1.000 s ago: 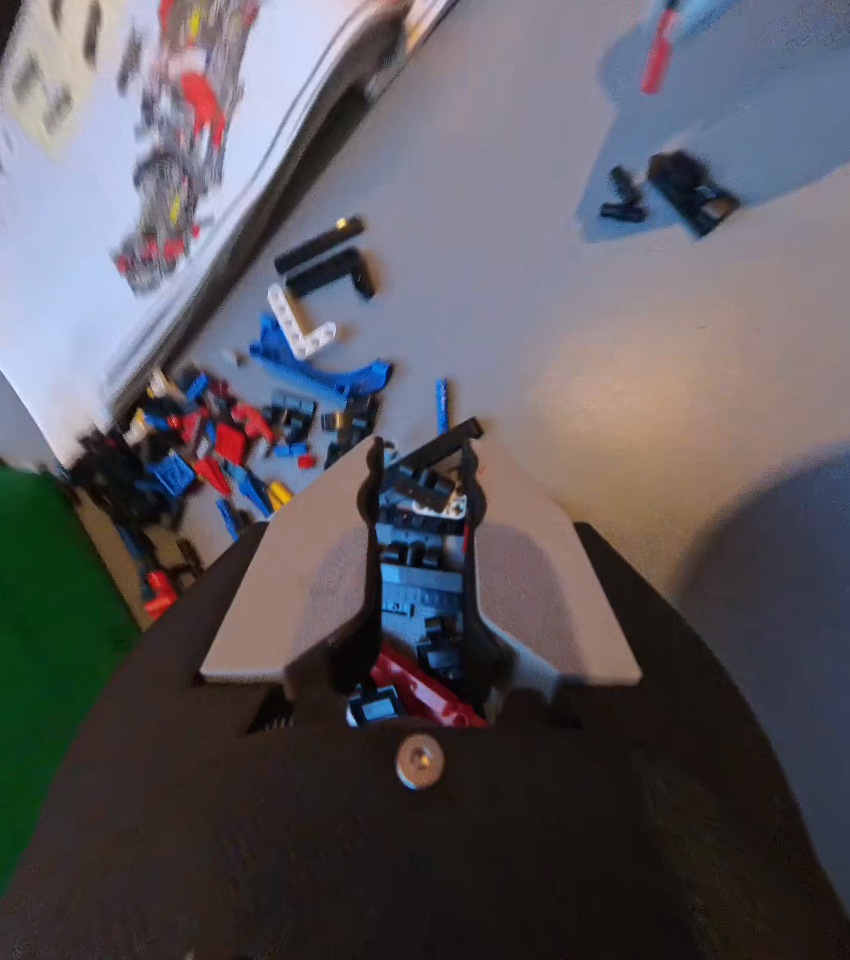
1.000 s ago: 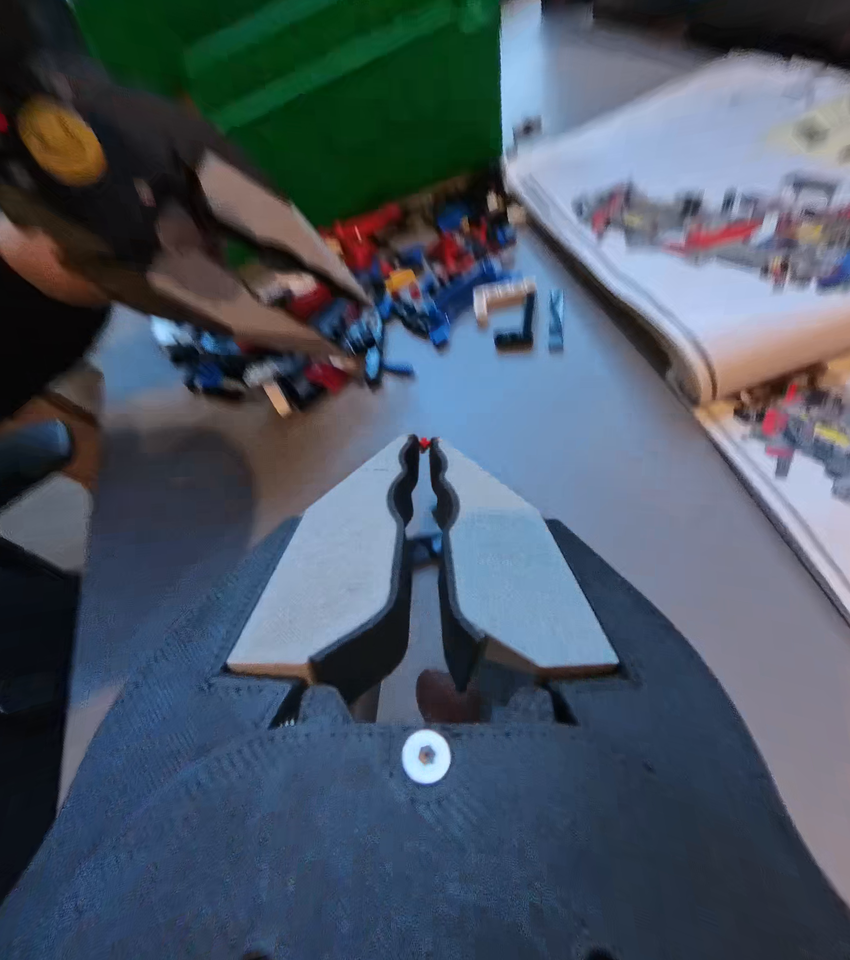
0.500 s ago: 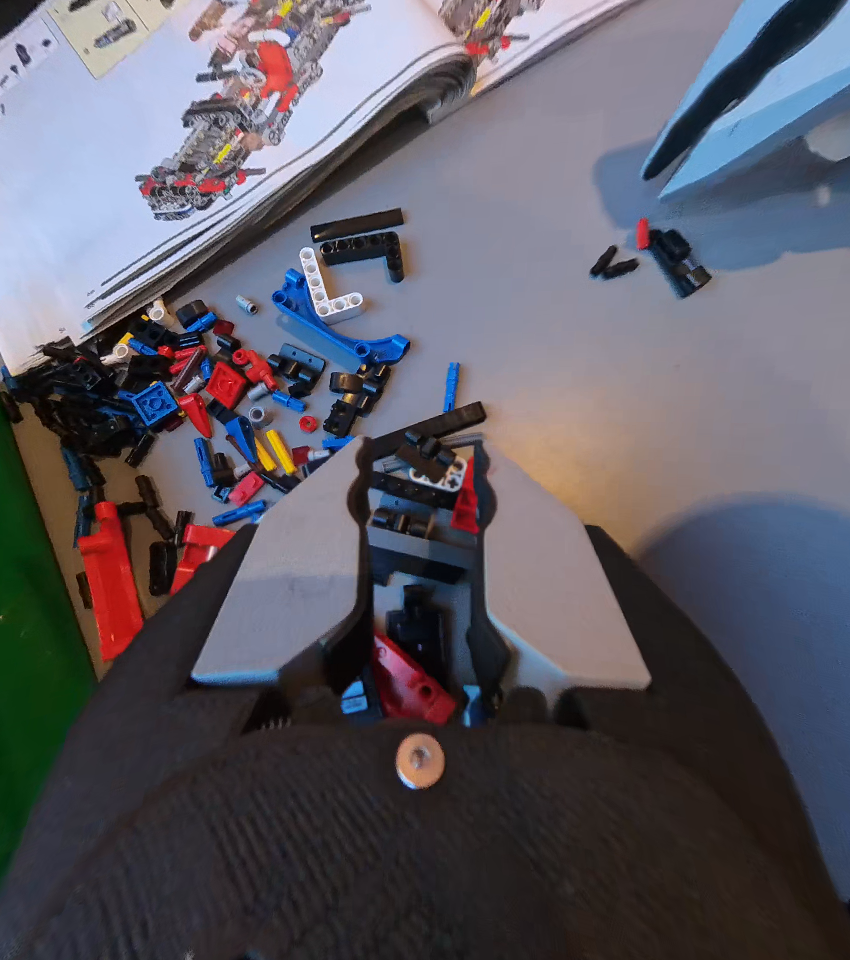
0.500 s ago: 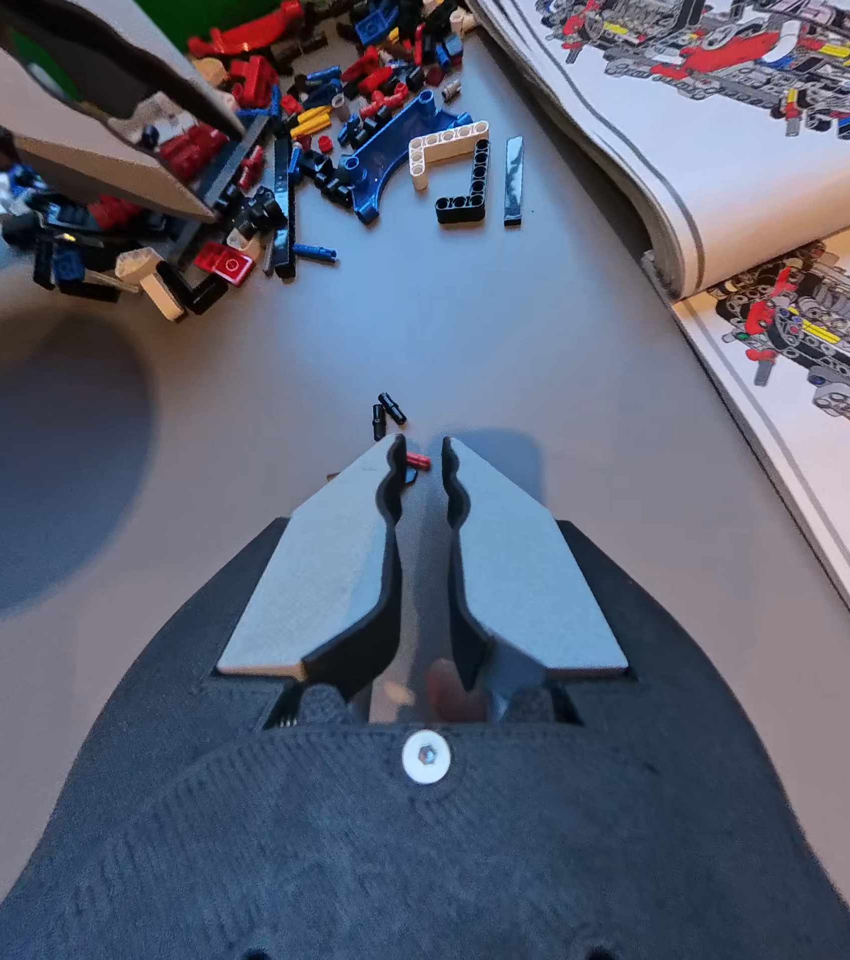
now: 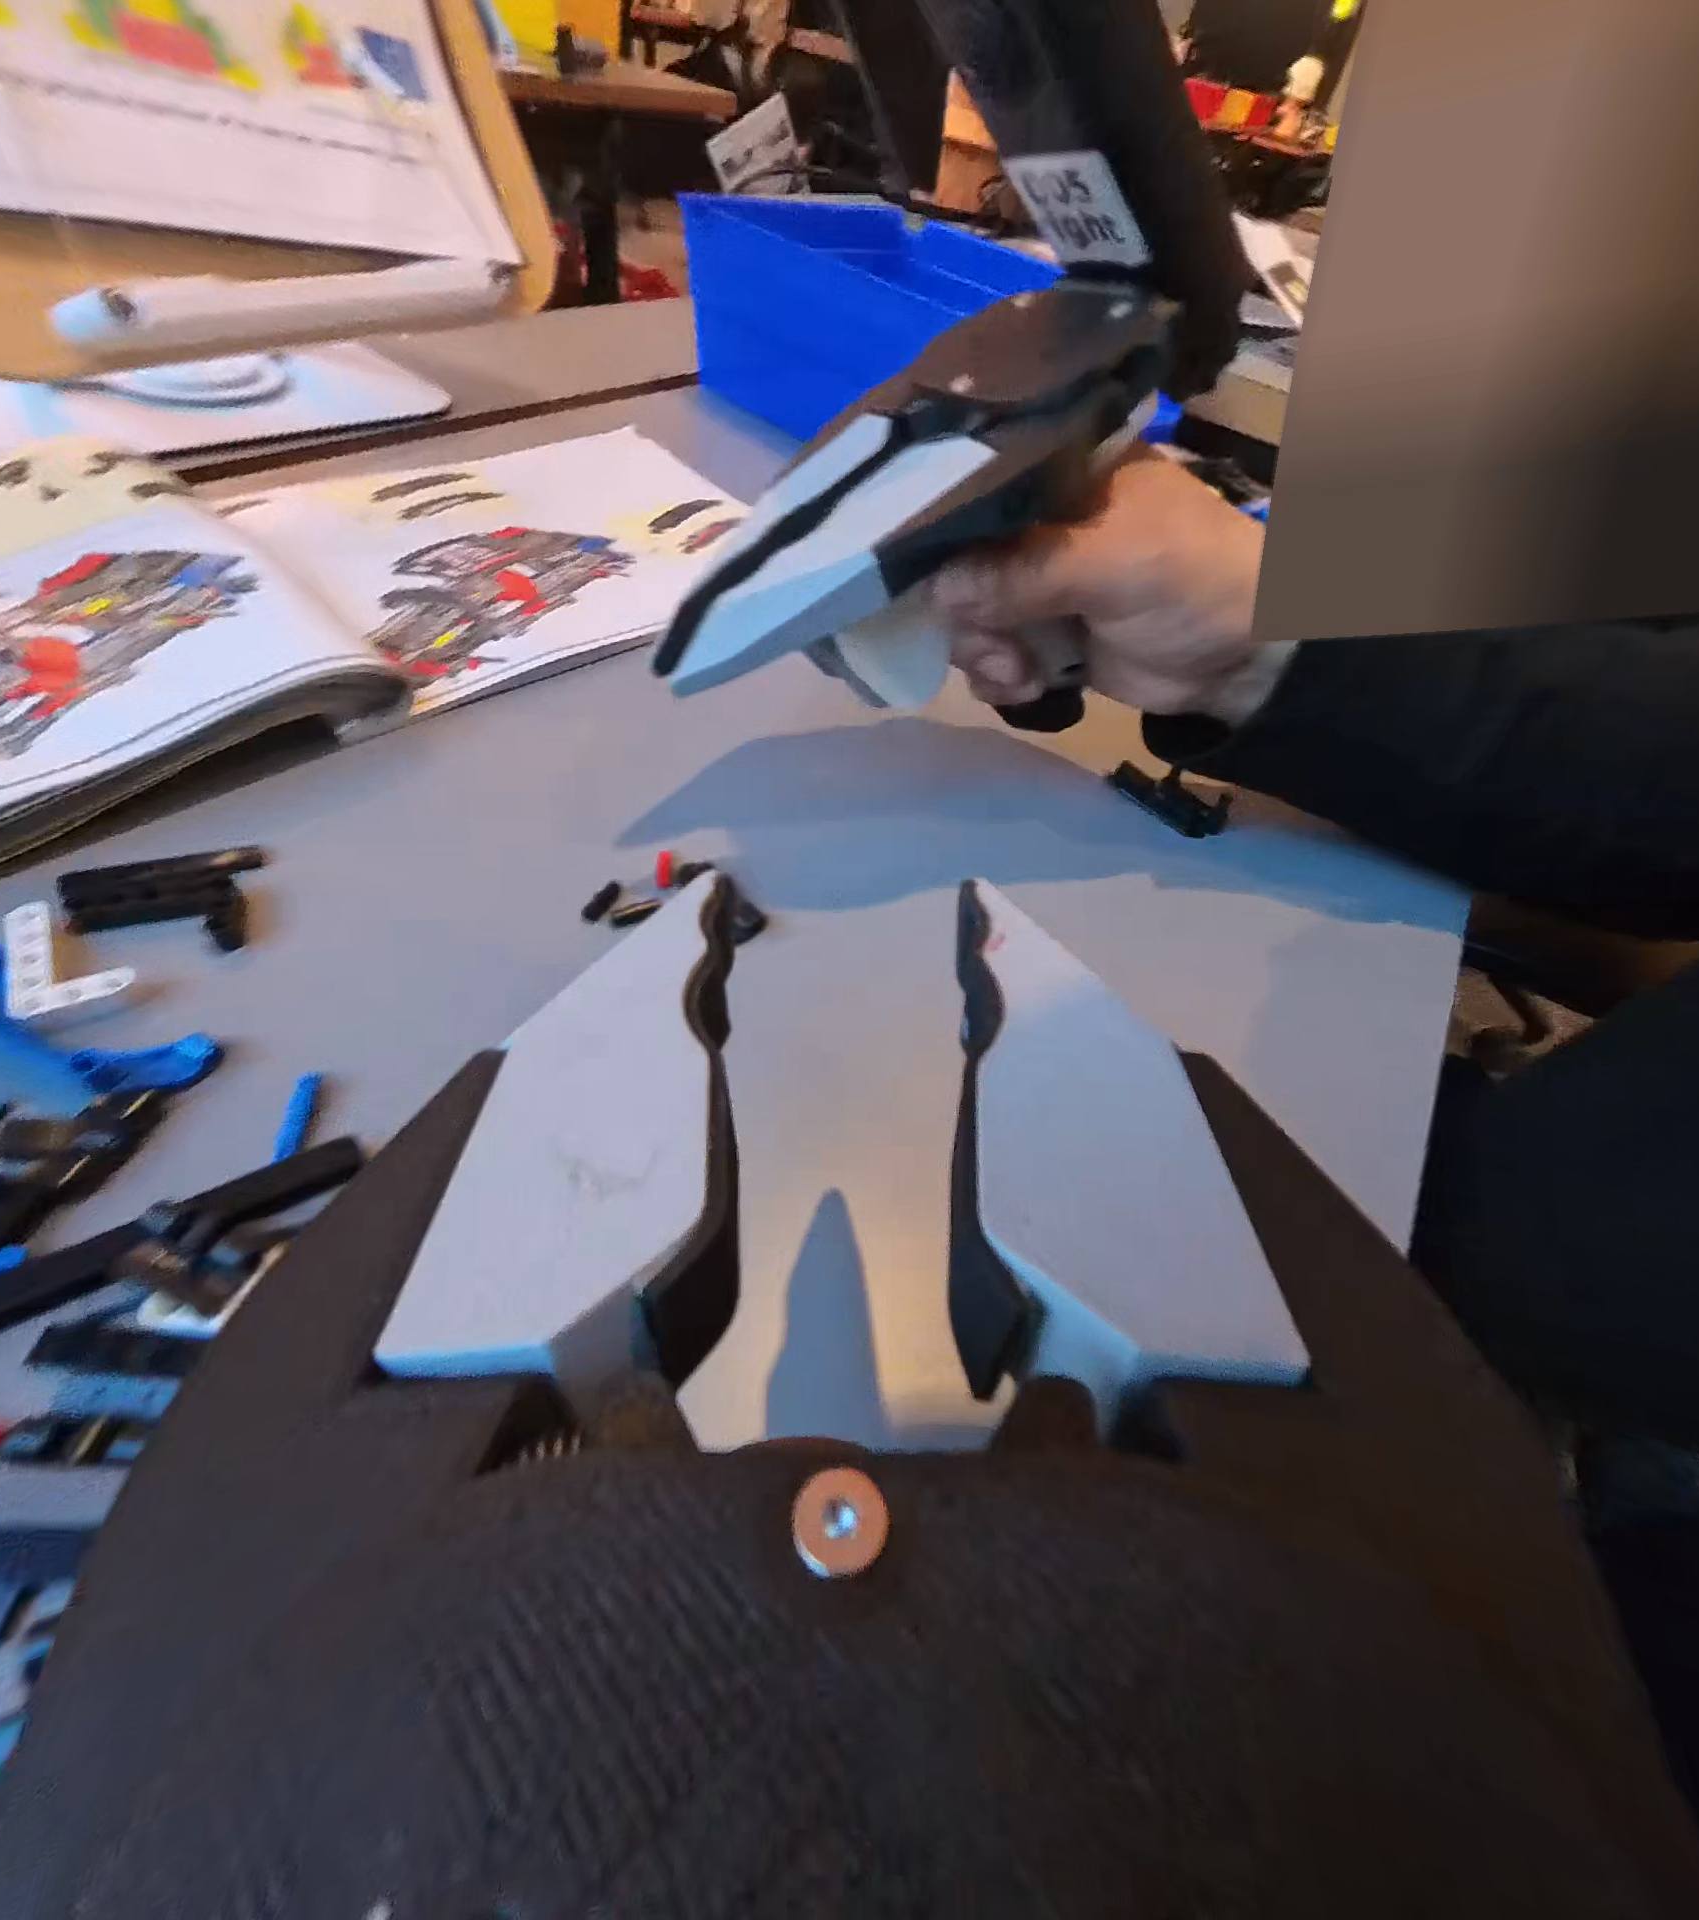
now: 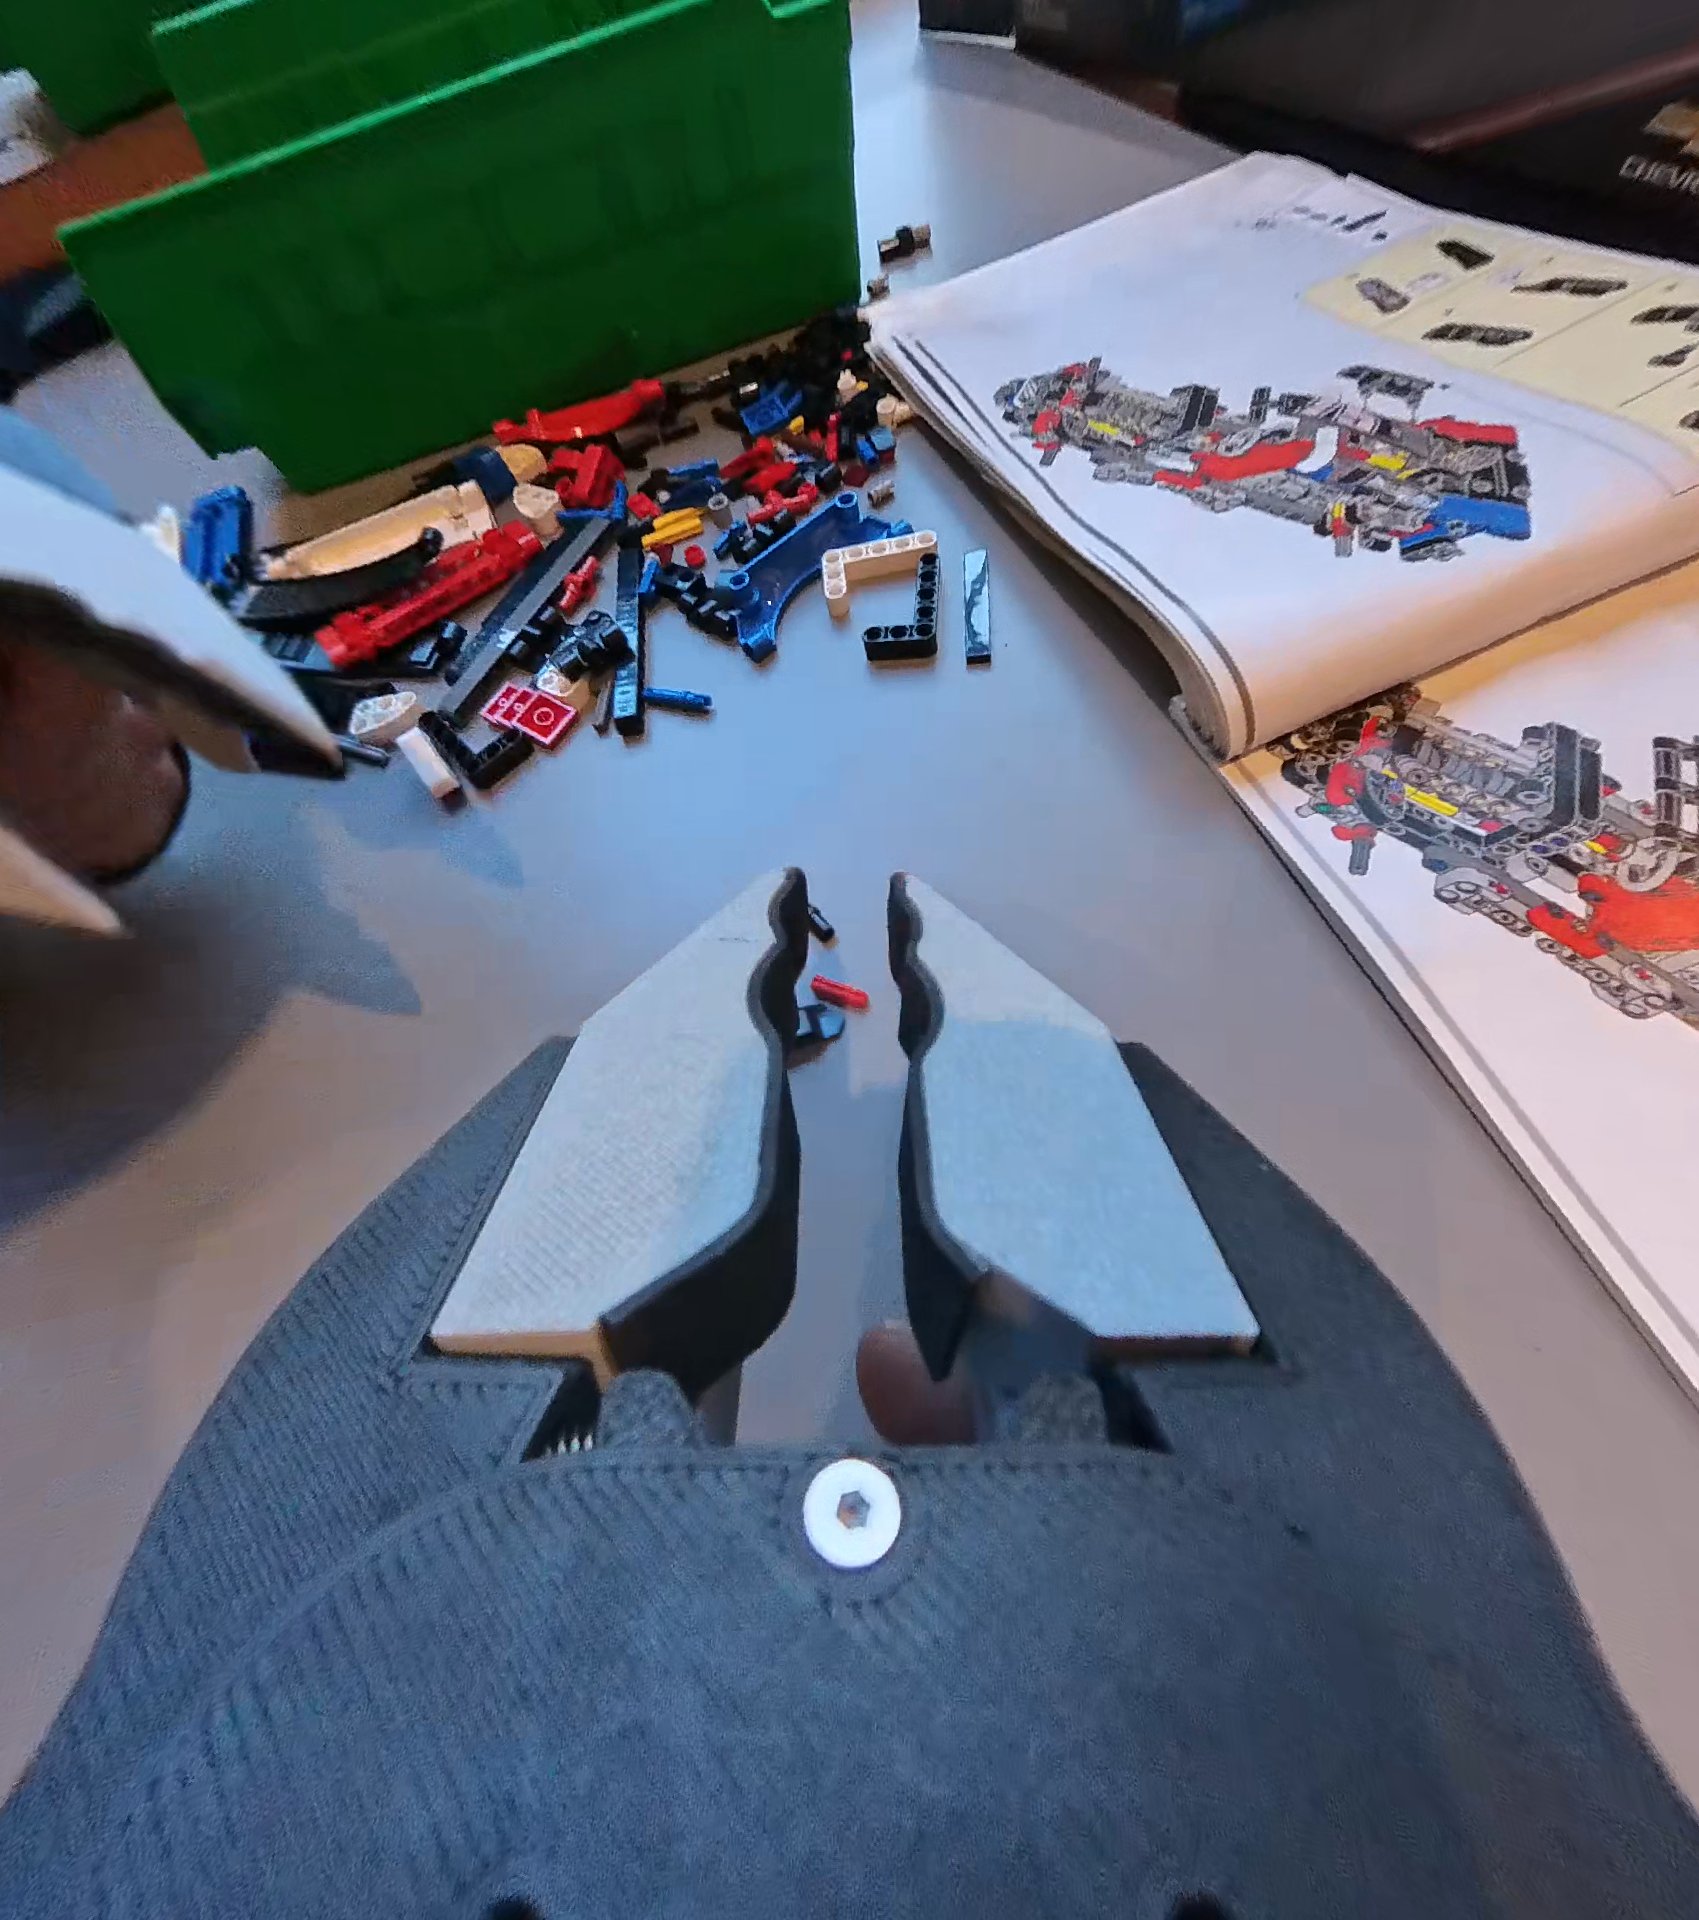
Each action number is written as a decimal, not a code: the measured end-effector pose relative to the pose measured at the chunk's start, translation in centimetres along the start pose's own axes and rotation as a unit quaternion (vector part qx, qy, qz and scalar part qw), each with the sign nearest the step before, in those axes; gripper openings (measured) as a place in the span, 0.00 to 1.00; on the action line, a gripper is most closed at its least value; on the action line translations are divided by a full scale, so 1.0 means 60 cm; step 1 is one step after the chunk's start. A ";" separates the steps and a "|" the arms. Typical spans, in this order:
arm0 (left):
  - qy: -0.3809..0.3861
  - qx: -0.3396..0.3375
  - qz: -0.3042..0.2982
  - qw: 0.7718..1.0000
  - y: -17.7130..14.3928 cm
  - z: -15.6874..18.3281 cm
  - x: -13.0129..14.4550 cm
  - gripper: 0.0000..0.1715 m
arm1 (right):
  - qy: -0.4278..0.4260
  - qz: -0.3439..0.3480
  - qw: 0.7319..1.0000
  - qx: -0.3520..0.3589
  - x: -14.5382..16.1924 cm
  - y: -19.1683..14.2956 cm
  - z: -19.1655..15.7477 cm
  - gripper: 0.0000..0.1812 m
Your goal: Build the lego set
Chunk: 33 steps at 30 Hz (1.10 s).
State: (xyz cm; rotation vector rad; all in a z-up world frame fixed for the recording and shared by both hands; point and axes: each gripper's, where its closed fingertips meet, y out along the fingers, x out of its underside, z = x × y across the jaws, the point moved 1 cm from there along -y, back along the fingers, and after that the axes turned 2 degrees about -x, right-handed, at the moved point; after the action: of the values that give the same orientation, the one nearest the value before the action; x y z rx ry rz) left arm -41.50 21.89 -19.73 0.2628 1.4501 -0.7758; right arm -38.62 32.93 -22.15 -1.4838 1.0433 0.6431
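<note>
My left gripper (image 5: pixel 843 902) is open and empty, low over bare grey table (image 5: pixel 845 1039). It also shows at the left edge of the right wrist view (image 6: pixel 216 842), its tips beside the pile of loose lego parts (image 6: pixel 616 540). My right gripper (image 6: pixel 845 885) is open a little. A small red pin (image 6: pixel 840 992) lies on the table between its fingers, touching neither pad, with a black pin (image 6: pixel 819 921) and a dark piece (image 6: pixel 817 1023) by the left finger. The left wrist view shows this gripper (image 5: pixel 673 657) raised above the red pin (image 5: pixel 663 864).
An open instruction booklet (image 6: pixel 1240 436) lies to the right of the pile, a green bin (image 6: pixel 471 239) behind it. In the left wrist view a small black assembly (image 5: pixel 1172 800) lies near the person's sleeve. A blue bin (image 5: pixel 824 301) and a monitor stand (image 5: pixel 201 384) stand at the back. Some 11 centimeters of space lies between my two pairs of fingers.
My left gripper carried a black, blue and red assembly; it has opened wide and swung away without it. My right gripper was shut on the red pin, opened, and left it on the table.
</note>
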 end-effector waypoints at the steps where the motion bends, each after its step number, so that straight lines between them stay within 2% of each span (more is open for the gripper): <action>1: 0.013 0.003 0.002 1.000 0.009 0.010 0.003 0.24 | -0.002 0.005 1.000 0.003 -0.003 -0.004 -0.001 0.07; 6: 0.066 0.014 0.000 0.998 0.043 0.039 0.019 0.24 | -0.007 0.019 1.000 0.005 -0.008 -0.017 -0.010 0.06; 11: 0.103 -0.002 0.037 0.994 0.039 0.048 0.006 0.22 | -0.019 0.033 0.999 0.018 -0.004 -0.027 -0.010 0.06; 17: 0.105 -0.006 0.036 0.994 0.040 0.047 0.006 0.21 | -0.019 0.045 0.999 0.017 -0.007 -0.029 -0.006 0.06; 23: 0.114 -0.009 0.030 0.993 0.042 0.050 0.009 0.21 | -0.064 0.052 0.996 0.021 -0.022 -0.032 -0.009 0.06; 33: 0.123 -0.008 0.034 0.992 0.042 0.052 0.008 0.21 | -0.071 0.049 0.996 0.008 -0.003 -0.020 -0.005 0.08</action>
State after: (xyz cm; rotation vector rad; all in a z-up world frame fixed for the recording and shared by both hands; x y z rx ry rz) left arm -37.52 21.73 -20.45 0.4055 1.6700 -0.6938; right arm -37.71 32.63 -21.40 -1.3579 1.0124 0.7964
